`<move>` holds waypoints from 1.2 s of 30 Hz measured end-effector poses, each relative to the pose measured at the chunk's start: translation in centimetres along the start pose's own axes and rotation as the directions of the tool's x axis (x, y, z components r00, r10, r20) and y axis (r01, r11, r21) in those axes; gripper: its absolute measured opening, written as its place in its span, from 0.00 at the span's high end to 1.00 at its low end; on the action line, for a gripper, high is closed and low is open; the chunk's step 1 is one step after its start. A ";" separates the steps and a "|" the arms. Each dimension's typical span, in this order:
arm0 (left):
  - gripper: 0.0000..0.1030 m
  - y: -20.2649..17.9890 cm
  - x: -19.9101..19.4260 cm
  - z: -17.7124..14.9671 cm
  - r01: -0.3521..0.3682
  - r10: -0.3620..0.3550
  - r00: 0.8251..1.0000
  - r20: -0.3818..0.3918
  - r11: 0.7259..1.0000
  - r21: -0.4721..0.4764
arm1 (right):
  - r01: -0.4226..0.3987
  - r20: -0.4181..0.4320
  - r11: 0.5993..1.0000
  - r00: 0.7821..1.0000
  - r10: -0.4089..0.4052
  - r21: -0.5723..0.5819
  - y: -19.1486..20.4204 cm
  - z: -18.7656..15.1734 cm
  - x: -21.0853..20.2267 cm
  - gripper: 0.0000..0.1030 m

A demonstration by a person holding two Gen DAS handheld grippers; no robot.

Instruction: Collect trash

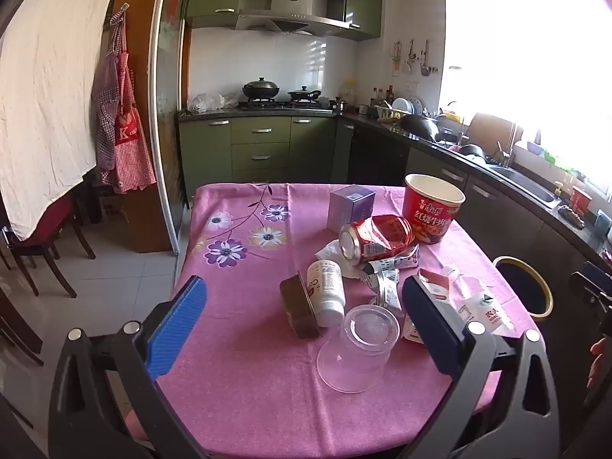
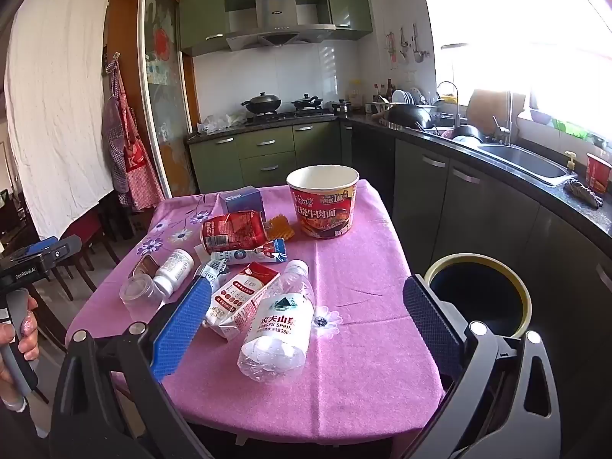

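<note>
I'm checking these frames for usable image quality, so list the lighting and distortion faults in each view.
Left wrist view: the bright kitchen window is blown out to white, and fisheye bends the tall sliding door frame. Right wrist view: the same window glares, and the clear plastic water bottle stays sharp on the pink flowered tablecloth.

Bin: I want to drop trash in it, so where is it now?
The bin stands on the floor off the table's right edge, below the counter, in the right wrist view.
</note>
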State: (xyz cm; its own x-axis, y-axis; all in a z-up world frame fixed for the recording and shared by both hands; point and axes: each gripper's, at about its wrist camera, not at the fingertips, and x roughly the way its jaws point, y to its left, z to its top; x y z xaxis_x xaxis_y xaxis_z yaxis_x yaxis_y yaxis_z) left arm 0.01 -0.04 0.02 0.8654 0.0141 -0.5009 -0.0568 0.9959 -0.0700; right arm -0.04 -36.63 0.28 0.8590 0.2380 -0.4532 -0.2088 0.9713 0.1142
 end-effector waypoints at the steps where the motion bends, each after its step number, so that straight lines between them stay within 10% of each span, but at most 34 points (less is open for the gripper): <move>1: 0.05 0.0 0.0 0.0 -0.002 0.002 1.000 0.002 1.000 0.005 | 0.000 -0.001 1.000 1.000 0.000 -0.002 0.0 0.0 0.0 0.04; 36: 0.05 -1.6 0.3 0.9 0.023 -0.024 1.000 0.009 0.998 0.051 | 0.006 -0.026 1.000 1.000 -0.006 0.014 -0.3 -0.3 1.0 0.04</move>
State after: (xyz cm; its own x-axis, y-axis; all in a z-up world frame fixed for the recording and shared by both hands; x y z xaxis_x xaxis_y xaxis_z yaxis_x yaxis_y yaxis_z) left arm 0.78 -1.56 0.81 0.8711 -0.0086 -0.4911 -0.0114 0.9992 -0.0377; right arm 0.73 -36.72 -0.50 0.8477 0.2324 -0.4769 -0.1969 0.9726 0.1239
